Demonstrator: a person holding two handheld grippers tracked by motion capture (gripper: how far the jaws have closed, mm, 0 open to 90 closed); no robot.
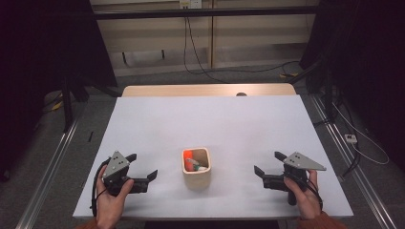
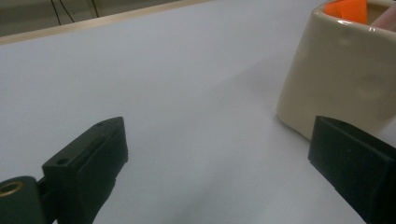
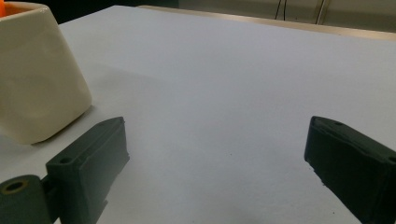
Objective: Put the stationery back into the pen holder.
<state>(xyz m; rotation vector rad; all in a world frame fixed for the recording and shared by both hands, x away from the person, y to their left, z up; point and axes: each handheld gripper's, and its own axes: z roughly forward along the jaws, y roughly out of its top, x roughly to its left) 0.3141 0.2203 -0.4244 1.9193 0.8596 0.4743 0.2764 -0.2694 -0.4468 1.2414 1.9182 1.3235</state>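
Cream cup [image 1: 196, 167] mid-table near front edge, orange piece [image 1: 188, 154] inside. Left gripper [image 1: 142, 168] and right gripper [image 1: 265, 165] flank it, jaws wide, empty. Likely pre-grasp; next: close in on cup.

Dim room, evenly lit table [image 1: 210, 119], soft shadows, slightly blurred closeups

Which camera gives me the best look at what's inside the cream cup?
The high view: it looks down into the cream cup, showing an orange piece and paler bits. The left gripper view shows the cup's side wall and the orange piece poking above the rim. The right gripper view shows its outer wall with an orange sliver at the rim.
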